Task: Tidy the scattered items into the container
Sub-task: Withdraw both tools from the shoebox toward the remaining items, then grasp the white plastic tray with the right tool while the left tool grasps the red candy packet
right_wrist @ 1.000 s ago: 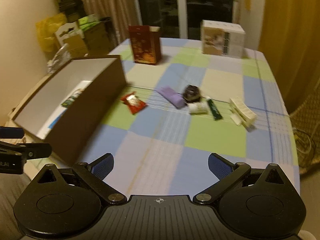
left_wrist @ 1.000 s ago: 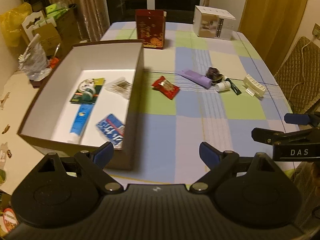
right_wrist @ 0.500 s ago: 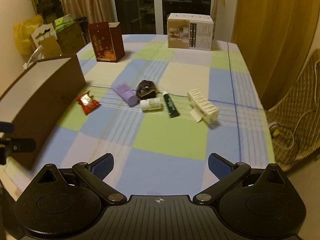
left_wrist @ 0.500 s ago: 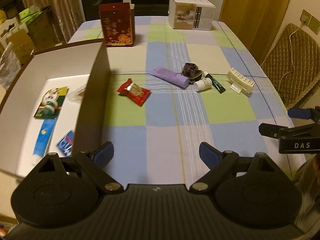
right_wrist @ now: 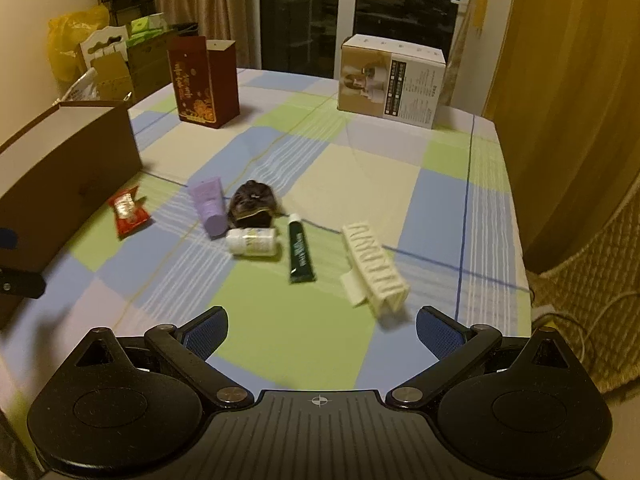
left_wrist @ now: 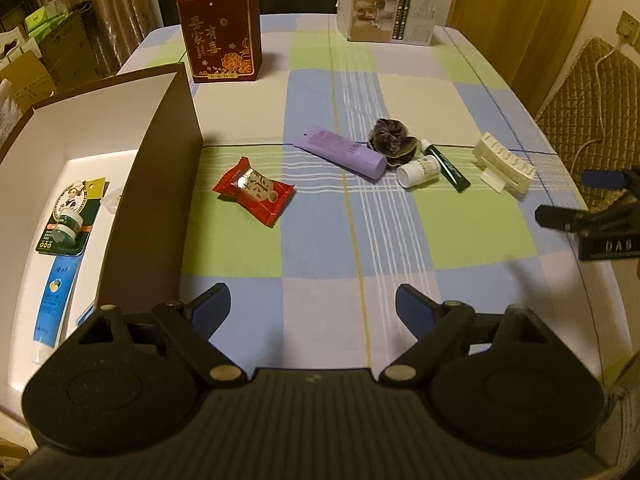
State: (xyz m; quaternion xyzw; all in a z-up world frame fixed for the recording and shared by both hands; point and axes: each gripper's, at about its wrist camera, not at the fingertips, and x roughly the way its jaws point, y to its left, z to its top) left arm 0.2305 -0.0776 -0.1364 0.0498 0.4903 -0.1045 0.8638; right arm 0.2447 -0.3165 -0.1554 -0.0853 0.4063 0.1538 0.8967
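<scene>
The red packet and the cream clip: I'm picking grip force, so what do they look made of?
The red packet looks like thin glossy plastic film: it glints under the light and its ends are crimped, so probably soft and crinkly. The cream clip looks like rigid moulded plastic with a matte finish, judging by its even ribbed teeth, though blur leaves this uncertain.

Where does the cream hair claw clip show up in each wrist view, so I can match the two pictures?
Left wrist view: the cream hair claw clip lies right of centre on the checked tablecloth, the rightmost of the loose items.
Right wrist view: the clip sits low and right of centre, just ahead of the right claw.
Shared landmark: the dark green tube lies immediately to the clip's left in both views.
</scene>
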